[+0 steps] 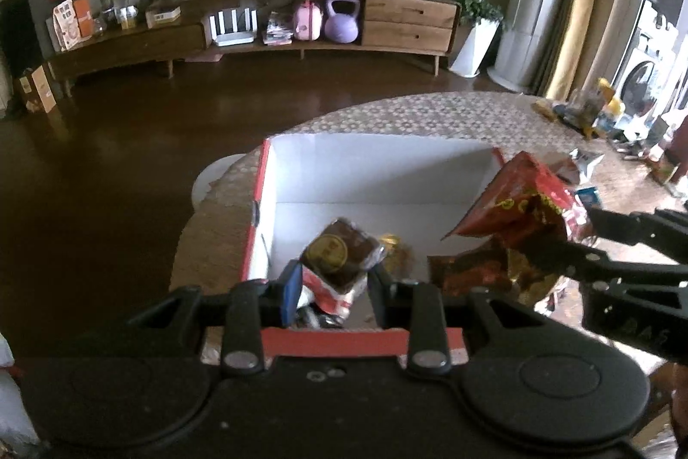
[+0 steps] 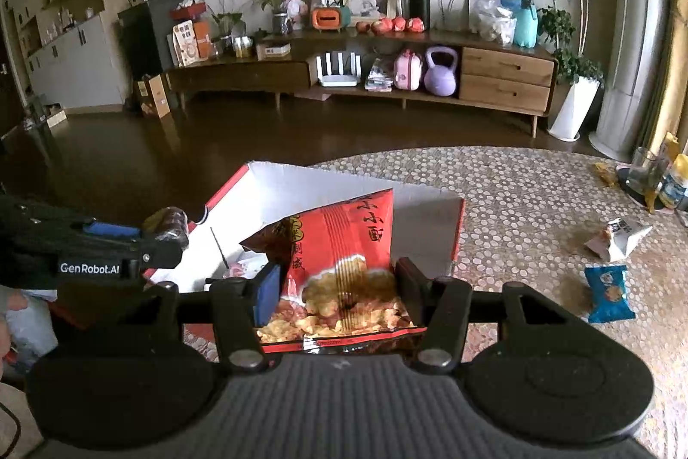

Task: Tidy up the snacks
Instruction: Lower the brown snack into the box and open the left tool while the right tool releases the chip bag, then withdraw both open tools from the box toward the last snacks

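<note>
Red-and-white carton (image 1: 262, 175) sits open on the patterned worktop (image 1: 430, 115), w/ both hands over it. Left hand-held gripper (image 1: 331, 287) pinches a brown cake packet (image 1: 339, 257) just above the carton's near wall; right hand-held gripper (image 2: 335, 287) pinches a red crisp bag (image 2: 344, 244) by its lower end, over the carton's right side.

To do the drop well, imo: bring each snack low inside the walls before letting go, cake to the left, crisp bag to the right so they don't stack or snag. Keep the bag's tall corner clear of the right wall.

Writing: "GenRobot.AI" on the left tool's side, legible in right wrist view. Crisp bag has Chinese characters, too small to read. Blue packet (image 2: 608, 293) and white packet (image 2: 617, 237) wait on the worktop nearby.
</note>
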The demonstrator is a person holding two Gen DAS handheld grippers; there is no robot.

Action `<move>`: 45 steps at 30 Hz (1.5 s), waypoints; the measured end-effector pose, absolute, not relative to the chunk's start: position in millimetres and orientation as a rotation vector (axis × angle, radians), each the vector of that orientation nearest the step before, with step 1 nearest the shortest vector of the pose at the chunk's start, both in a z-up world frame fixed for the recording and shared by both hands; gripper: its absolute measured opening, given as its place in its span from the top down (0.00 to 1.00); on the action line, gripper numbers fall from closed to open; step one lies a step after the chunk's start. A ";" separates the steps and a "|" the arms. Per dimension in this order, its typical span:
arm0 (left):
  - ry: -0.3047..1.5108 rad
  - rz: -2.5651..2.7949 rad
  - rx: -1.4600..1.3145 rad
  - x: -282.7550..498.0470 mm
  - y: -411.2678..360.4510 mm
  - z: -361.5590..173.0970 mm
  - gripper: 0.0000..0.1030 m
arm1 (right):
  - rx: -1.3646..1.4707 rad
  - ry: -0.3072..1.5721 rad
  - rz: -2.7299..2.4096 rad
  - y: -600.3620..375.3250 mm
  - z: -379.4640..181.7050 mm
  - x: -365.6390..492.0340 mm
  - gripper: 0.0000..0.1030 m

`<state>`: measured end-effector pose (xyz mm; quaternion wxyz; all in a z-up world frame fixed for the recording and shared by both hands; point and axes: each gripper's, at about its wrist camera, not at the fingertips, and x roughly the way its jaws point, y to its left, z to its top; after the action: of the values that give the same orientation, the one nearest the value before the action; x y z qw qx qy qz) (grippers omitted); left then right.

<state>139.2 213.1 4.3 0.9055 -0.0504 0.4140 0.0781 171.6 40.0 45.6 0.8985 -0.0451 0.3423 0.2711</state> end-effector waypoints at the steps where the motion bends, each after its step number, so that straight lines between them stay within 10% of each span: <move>1: 0.859 0.163 -0.102 143.9 215.6 1.7 0.71 | -0.099 0.712 0.559 42.9 42.7 175.1 0.46; 37: 1.018 0.167 -0.098 241.9 236.3 -74.7 0.70 | -0.143 0.899 0.557 76.8 -42.3 245.0 0.45; 41: 1.013 0.172 -0.107 239.0 236.6 -75.0 0.63 | -0.145 0.906 0.568 77.6 -41.4 241.6 0.44; 45: 0.978 0.188 -0.089 231.1 235.0 -70.0 0.23 | -0.148 0.901 0.587 78.5 -37.8 237.2 0.35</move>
<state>231.1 235.0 -70.0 0.8775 -0.0427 0.4690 0.0903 237.2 78.5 -37.8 0.8561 -0.0705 0.4289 0.2795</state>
